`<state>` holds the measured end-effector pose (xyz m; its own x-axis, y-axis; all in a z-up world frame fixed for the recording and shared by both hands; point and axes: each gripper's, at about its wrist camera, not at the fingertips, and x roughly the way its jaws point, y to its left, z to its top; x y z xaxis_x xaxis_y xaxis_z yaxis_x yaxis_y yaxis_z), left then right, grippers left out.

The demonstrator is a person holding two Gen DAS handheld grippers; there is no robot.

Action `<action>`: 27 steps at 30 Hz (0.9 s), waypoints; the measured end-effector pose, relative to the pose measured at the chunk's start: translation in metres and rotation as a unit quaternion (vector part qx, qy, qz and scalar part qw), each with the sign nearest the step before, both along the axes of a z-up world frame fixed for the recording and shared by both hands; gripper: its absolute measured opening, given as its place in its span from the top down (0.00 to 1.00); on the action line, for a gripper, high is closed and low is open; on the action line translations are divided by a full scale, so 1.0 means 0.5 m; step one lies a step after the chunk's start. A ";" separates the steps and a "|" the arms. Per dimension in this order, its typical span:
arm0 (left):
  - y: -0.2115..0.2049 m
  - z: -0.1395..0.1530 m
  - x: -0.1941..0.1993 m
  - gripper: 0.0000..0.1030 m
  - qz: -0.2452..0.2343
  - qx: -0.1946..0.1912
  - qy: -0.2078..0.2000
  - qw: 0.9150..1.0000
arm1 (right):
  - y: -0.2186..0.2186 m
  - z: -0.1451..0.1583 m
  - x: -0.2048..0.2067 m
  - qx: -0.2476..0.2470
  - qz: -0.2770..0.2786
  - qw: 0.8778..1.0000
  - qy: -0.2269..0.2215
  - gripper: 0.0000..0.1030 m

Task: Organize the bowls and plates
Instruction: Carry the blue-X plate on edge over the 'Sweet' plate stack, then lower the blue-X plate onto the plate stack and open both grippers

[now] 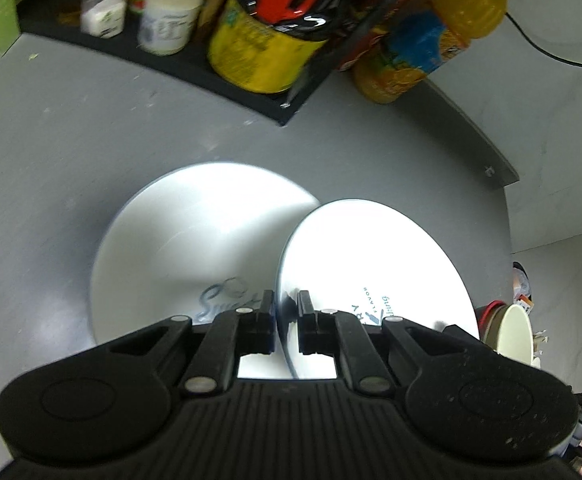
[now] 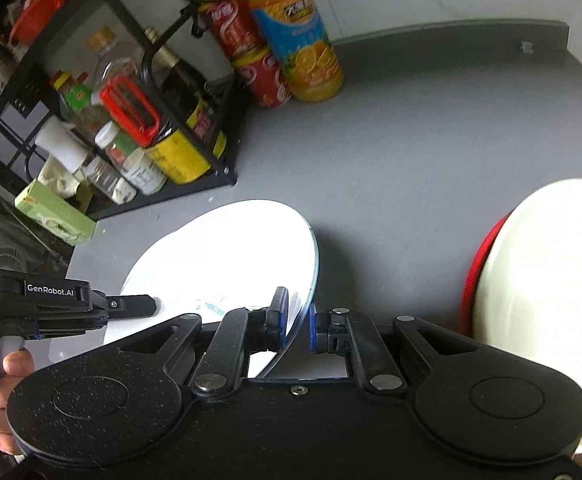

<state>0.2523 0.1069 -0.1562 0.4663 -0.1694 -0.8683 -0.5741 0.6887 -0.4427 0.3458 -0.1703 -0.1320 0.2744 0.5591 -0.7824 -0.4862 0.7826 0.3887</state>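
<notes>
Two white plates with blue print are on the grey table. In the left wrist view, one plate (image 1: 195,240) lies flat and a second plate (image 1: 375,272) is tilted, its near rim between the fingers of my left gripper (image 1: 285,312), which is shut on it. In the right wrist view, my right gripper (image 2: 299,312) straddles the right rim of the tilted plate (image 2: 231,256) and is shut on it; the left gripper (image 2: 131,306) shows on that plate's left side. A cream bowl (image 2: 547,300) nested in a red bowl (image 2: 475,272) sits at the right.
A black rack (image 2: 131,120) with bottles, jars and a yellow tin (image 1: 255,52) stands at the back left. An orange juice bottle (image 2: 295,36) and red cans (image 2: 247,52) stand beside it. A green box (image 2: 55,212) lies at the left. The table edge (image 1: 499,168) runs at the right.
</notes>
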 end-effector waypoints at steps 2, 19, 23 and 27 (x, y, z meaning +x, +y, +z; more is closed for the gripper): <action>0.006 -0.005 -0.014 0.93 0.003 -0.001 0.003 1.000 | 0.007 -0.005 -0.010 -0.001 0.003 1.000 0.002 0.90; 0.055 -0.072 -0.064 0.91 0.031 -0.018 0.030 0.999 | 0.070 -0.054 -0.045 -0.027 0.030 0.999 0.013 0.90; 0.057 -0.089 -0.067 0.89 0.033 -0.012 0.042 0.998 | 0.085 -0.060 -0.054 -0.040 0.041 0.998 0.004 0.90; 0.062 -0.100 -0.069 0.88 0.036 -0.009 0.043 0.998 | 0.100 -0.064 -0.060 -0.058 0.048 0.997 -0.004 0.91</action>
